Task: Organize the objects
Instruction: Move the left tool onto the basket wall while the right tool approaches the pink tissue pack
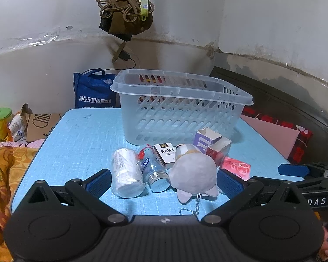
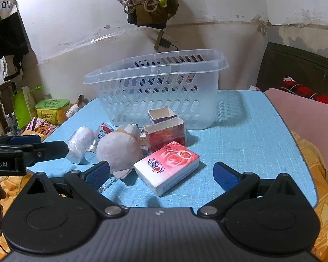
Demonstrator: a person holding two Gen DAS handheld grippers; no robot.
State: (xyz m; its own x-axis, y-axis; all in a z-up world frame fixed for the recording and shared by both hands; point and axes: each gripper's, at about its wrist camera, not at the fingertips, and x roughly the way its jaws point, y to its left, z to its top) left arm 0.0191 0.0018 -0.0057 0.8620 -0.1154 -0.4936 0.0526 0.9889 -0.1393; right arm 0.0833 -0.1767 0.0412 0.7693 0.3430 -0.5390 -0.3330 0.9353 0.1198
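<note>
Blue table [image 1: 76,135] against stained wall [image 1: 43,21], clear basket [image 1: 177,113], both hand-held grippers released

Left claw [image 1: 164,182] agape — right claw [image 2: 161,175] agape.

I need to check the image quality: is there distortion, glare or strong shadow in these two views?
Left wrist view: fisheye bends the wall lines, corners are black, and the bottle cap shows mild glare. Right wrist view: the same curving; the basket casts a slotted shadow on the blue table, and the tissue pack is sharp.
</note>
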